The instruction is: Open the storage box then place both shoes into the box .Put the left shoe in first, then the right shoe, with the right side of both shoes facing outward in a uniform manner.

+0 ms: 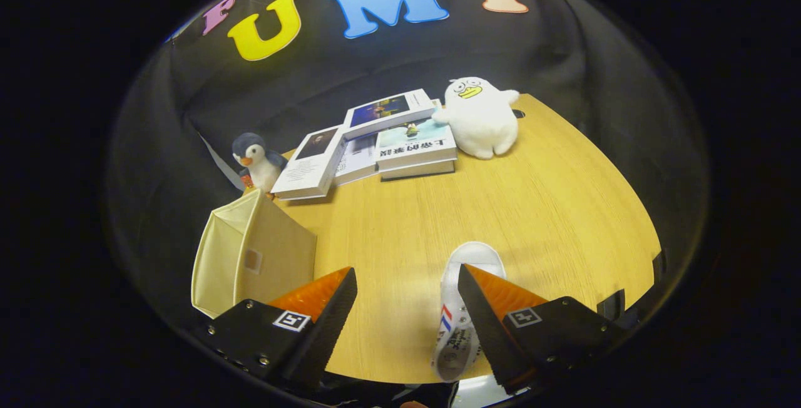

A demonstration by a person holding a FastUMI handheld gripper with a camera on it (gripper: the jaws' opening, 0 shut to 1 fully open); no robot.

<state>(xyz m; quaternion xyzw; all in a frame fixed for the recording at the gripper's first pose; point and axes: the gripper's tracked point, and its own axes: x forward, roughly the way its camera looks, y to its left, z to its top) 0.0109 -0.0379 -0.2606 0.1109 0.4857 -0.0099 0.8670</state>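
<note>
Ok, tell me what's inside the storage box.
The storage box shows only bare cream lining inside, no shoe. Its lower part is hidden behind the jaws, which stand open. One white shoe lies on the table beside the right one.

Dim booth, sharp focus, fisheye-warped edges

a light wooden bench [538, 208] with a curved edge stands before black cloth walls [594, 64], lit evenly from above.
</note>
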